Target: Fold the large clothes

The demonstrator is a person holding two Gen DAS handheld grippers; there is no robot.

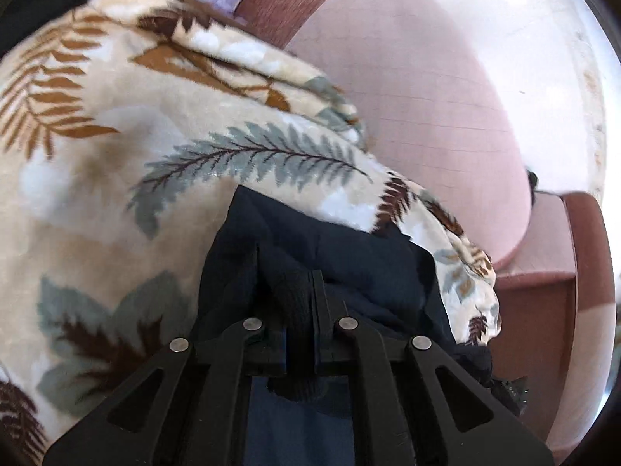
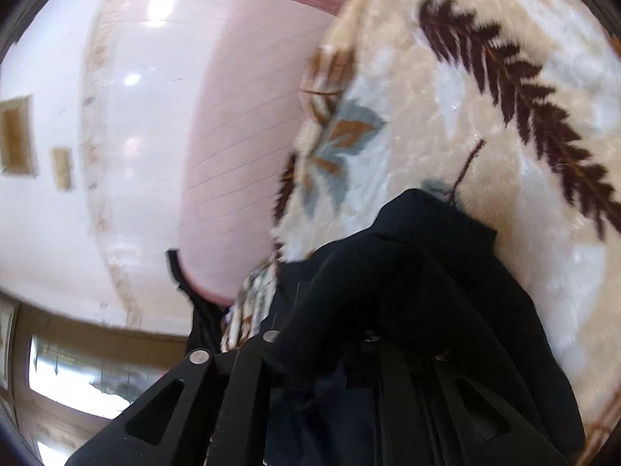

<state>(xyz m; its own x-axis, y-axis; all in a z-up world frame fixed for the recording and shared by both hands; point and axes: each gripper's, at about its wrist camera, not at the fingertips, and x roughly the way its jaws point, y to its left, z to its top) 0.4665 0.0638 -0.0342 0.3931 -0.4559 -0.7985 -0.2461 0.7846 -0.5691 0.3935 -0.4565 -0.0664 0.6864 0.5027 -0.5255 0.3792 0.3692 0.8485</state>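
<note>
- Dark navy fabric garment [image 1: 341, 248], bunched and creased, lies against a plush cream blanket printed with brown, tan and grey-green fern leaves [image 1: 116, 155]; the blanket spreads over a pink upholstered seat with darker reddish-brown trim [image 1: 446, 116].
- Left black two-finger gripper [image 1: 300, 303] has its jaws drawn close together on a thick fold of the garment; a ribbed dark strip of cloth runs down between the fingers [image 1: 320, 303] and hangs below them.
- Right black two-finger gripper [image 2: 330, 349] is largely buried under the same dark garment [image 2: 407, 272], which drapes over its fingers. Cloth sits between the arms, but whether the jaws are pinched shut on it cannot be told.
- In the right wrist view the fern blanket [image 2: 485, 116] fills the right side, with the pink seat [image 2: 240, 155] to its left.
- Beyond the seat, a glossy pale floor [image 2: 58, 233] reflects light, and a bright window [image 2: 77, 380] shows at lower left.
</note>
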